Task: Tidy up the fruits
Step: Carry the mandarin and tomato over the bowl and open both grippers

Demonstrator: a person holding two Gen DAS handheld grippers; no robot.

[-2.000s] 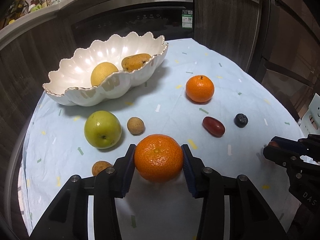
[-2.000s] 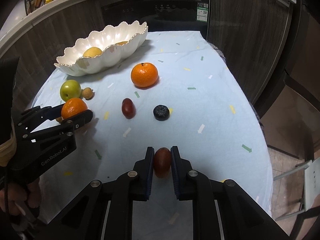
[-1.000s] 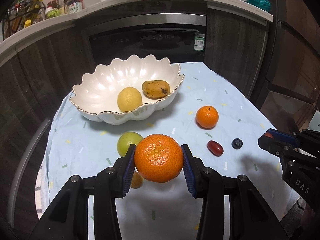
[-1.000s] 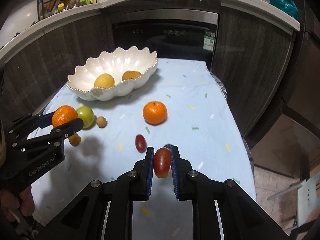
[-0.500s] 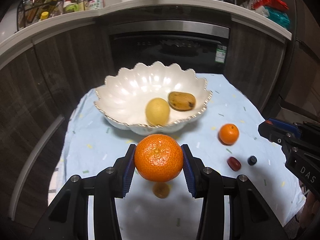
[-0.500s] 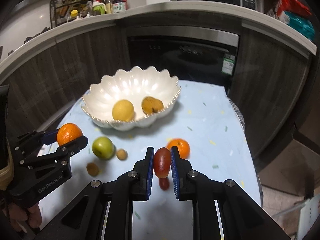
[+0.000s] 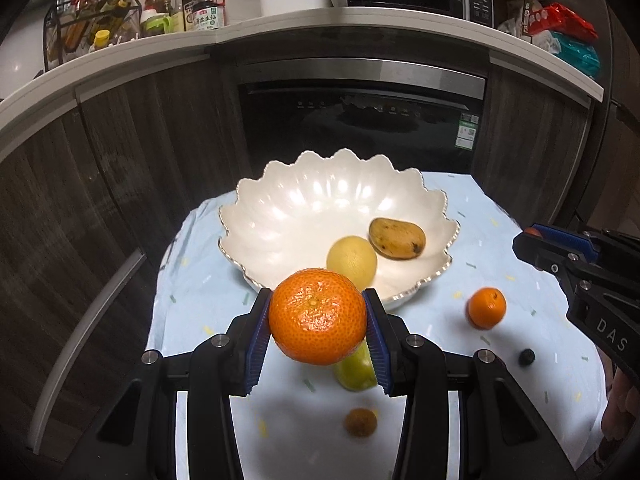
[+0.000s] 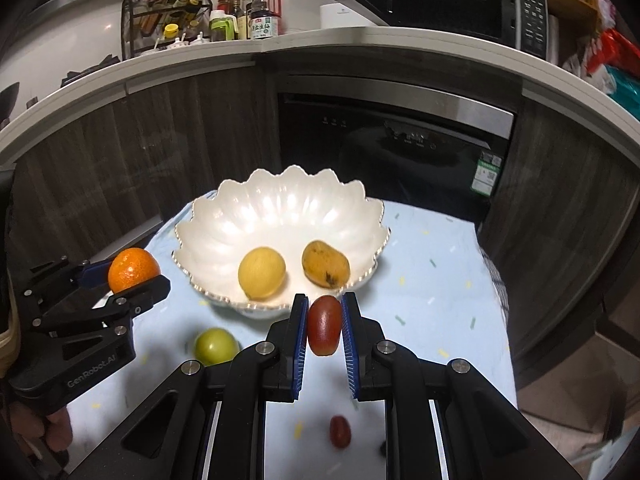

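Note:
My left gripper (image 7: 317, 336) is shut on a large orange mandarin (image 7: 318, 316), held in the air just in front of the white scalloped bowl (image 7: 280, 216). My right gripper (image 8: 324, 340) is shut on a small red oblong fruit (image 8: 324, 330), also raised before the bowl (image 8: 224, 224). Inside the bowl lie a yellow round fruit (image 8: 262, 272) and a spotted yellow-brown mango (image 8: 325, 264). From the right wrist view the left gripper (image 8: 116, 284) with its mandarin (image 8: 133, 269) hangs at the left.
On the pale blue tablecloth (image 7: 500, 240) lie a green apple (image 8: 215, 346), a second mandarin (image 7: 487, 307), a small brown fruit (image 7: 360, 422), a blueberry (image 7: 527, 357) and another red fruit (image 8: 340, 431). Dark cabinets and an oven (image 7: 360, 128) stand behind the table.
Both grippers have risen and moved toward the bowl, each carrying its fruit. The bowl now looks larger and more central, and the loose fruits have slid lower in both views.

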